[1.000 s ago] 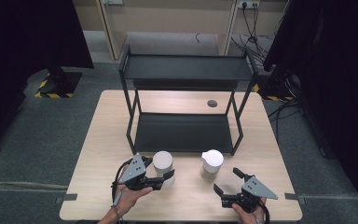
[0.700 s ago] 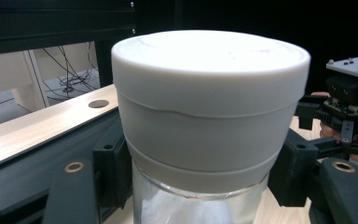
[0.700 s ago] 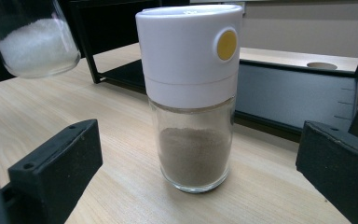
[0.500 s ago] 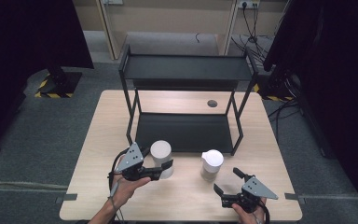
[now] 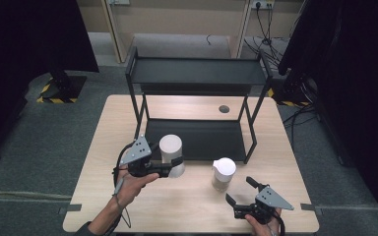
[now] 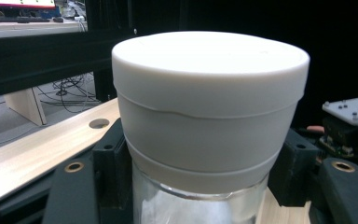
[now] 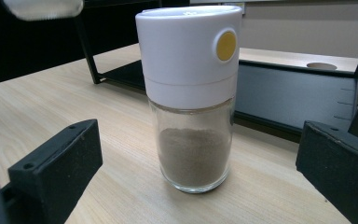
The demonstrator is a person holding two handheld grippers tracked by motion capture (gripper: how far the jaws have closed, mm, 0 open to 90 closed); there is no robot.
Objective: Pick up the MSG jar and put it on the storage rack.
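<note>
In my left gripper view the white-lidded clear glass jar [image 6: 209,126] sits so close that its lower body is cut off at the bottom edge, and I cannot make out what it holds. My left gripper [image 5: 170,166] has its jaws pinching this jar at the glass just under the lid, one black jaw on either side. The high view places it left of centre in the frame, in front of the black two-tier metal rack [image 5: 197,98], and from there I cannot tell whether its base touches the light wooden bench [image 5: 187,206].

Right of centre, the second glass shaker with a white cap and yellow button [image 7: 191,98] stands upright on the bench, brown powder in its lower part; that powder and button are too small to see from above. My right gripper [image 5: 241,196] has its jaws spread wide, near the shaker but not touching it.
</note>
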